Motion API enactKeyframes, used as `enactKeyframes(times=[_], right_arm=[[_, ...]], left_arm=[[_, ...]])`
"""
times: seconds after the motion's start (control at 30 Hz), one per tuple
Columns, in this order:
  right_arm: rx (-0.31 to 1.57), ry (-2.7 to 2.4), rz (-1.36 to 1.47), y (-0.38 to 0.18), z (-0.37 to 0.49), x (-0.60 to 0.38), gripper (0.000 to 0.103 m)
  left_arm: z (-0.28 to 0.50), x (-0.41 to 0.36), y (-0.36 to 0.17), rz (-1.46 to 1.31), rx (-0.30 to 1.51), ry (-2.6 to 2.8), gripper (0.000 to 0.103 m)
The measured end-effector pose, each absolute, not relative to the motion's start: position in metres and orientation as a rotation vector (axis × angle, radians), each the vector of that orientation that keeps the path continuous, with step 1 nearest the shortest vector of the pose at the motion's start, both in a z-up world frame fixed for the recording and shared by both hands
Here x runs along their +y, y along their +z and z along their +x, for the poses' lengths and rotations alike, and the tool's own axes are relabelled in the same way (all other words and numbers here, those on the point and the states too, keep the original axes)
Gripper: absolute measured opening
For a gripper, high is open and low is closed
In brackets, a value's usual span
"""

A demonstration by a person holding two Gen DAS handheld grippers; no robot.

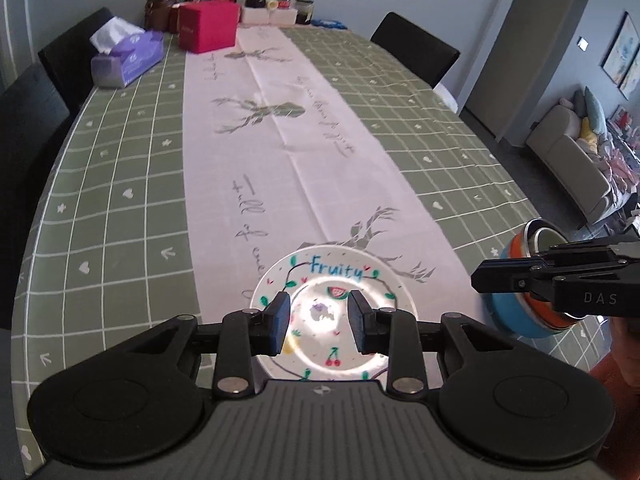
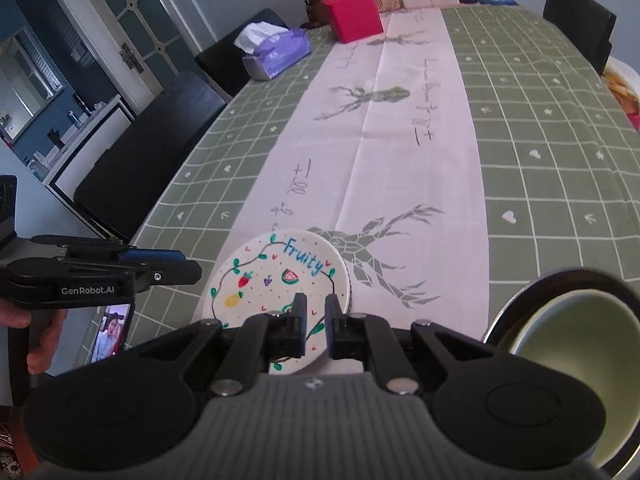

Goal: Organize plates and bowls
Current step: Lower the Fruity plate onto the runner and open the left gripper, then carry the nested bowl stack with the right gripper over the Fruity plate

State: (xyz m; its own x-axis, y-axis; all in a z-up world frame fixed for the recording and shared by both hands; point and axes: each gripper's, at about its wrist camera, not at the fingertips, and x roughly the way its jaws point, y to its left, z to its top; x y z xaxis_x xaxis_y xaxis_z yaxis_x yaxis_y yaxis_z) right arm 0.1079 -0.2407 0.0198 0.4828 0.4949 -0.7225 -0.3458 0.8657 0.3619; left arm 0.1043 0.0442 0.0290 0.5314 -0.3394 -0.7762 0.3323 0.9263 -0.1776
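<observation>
A white plate point(image 1: 340, 312) painted with fruit and the word "Fruity" lies on the table's near end; it also shows in the right wrist view point(image 2: 276, 280). My left gripper point(image 1: 319, 322) hovers above the plate with its jaws open and empty. My right gripper point(image 2: 316, 320) is over the plate's near right rim, jaws a narrow gap apart and empty; it also shows side-on in the left wrist view point(image 1: 480, 280). A stack of bowls, blue and orange outside point(image 1: 516, 316), stands to the plate's right, with a metal rim and green inside point(image 2: 580, 328).
The table has a green checked cloth point(image 1: 120, 200) and a pale runner point(image 1: 280, 160). At the far end stand a tissue box point(image 1: 128, 58), a red box point(image 1: 208, 26), bottles and jars. Black chairs point(image 2: 148, 164) line both sides. A phone point(image 2: 112, 332) lies at the near left.
</observation>
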Motion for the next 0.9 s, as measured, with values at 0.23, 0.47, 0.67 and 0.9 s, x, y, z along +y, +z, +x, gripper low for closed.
enactKeyframes(times=[0.23, 0.47, 0.67, 0.9], right_arm=[[0.821, 0.488, 0.163, 0.046, 0.066, -0.275, 0.034], [0.78, 0.35, 0.224, 0.05, 0.031, -0.332, 0.051], [0.802, 0.217, 0.257, 0.04, 0.022, -0.377, 0.054], [0.927, 0.149, 0.291, 0.019, 0.046, -0.41, 0.072]], left_arm=[[0.066, -0.005, 0.059, 0.014, 0.827, -0.513, 0.043], [0.045, -0.05, 0.053, -0.045, 0.838, -0.609, 0.054], [0.056, -0.081, 0.037, -0.12, 0.9, -0.686, 0.07], [0.09, -0.114, 0.024, -0.104, 1.009, -0.692, 0.073]])
